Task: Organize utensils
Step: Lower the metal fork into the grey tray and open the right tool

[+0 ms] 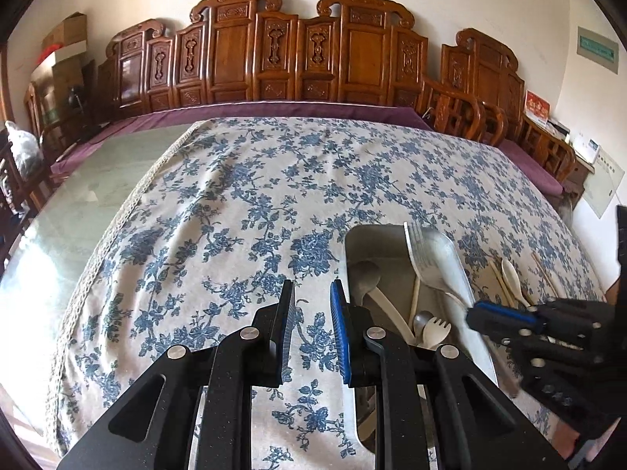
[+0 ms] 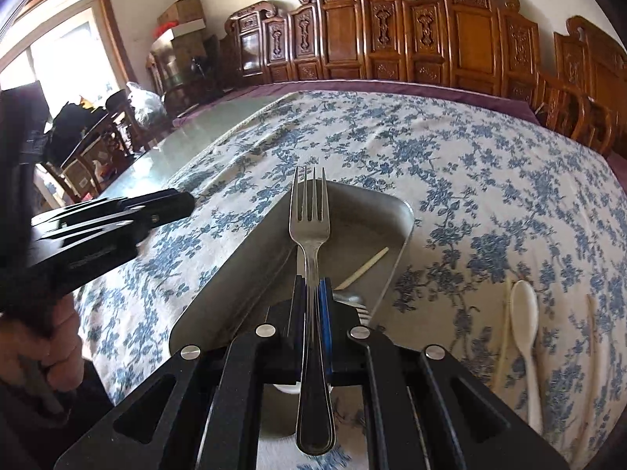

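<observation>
Two claws angled down over the tablecloth [image 1: 235,203]: right claw [image 2: 312,293] clamped on fork [image 2: 310,219], left claw [image 1: 311,313] empty, slightly apart.

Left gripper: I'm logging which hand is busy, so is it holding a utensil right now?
No: the left gripper has nothing between its pads, only the tablecloth showing through the gap.

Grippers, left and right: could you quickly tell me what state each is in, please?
Left gripper: open, nothing between its pads.
Right gripper: shut on the metal fork, above the tray.
</observation>
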`<state>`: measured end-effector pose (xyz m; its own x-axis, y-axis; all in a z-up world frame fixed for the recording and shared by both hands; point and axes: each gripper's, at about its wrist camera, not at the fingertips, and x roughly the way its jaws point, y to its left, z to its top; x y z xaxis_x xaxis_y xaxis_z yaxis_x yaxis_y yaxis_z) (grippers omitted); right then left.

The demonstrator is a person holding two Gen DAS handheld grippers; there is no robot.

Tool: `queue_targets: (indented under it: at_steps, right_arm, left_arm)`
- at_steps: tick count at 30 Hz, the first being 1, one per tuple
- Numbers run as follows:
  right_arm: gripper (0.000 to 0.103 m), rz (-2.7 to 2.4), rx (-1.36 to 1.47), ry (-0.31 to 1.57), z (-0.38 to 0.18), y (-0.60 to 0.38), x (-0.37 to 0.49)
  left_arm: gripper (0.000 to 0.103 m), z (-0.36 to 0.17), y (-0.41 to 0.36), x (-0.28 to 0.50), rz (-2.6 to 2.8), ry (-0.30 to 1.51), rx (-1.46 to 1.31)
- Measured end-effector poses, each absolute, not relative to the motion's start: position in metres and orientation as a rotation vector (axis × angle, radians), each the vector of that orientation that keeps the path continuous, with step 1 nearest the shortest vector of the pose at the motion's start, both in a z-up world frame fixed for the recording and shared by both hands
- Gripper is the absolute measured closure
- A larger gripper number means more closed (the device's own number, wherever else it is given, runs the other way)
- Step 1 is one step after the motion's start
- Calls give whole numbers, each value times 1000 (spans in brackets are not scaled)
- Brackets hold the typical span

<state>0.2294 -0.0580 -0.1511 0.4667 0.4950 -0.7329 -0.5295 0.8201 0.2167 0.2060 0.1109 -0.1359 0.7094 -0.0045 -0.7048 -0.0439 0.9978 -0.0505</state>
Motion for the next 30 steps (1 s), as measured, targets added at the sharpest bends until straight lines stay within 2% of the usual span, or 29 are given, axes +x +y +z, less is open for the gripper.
queue_targets:
  at_steps: [16, 23, 30]
  right_arm:
    - [93, 602, 39, 988, -183, -24, 248]
    - [93, 642, 22, 895, -158, -40, 237]
    - [93, 597, -50, 810, -127, -108, 223]
  left_arm:
    - [86, -130, 113, 202, 15, 763, -64]
    - [86, -128, 104, 200, -5, 757, -68]
    - [86, -126, 78, 196, -61, 752, -60]
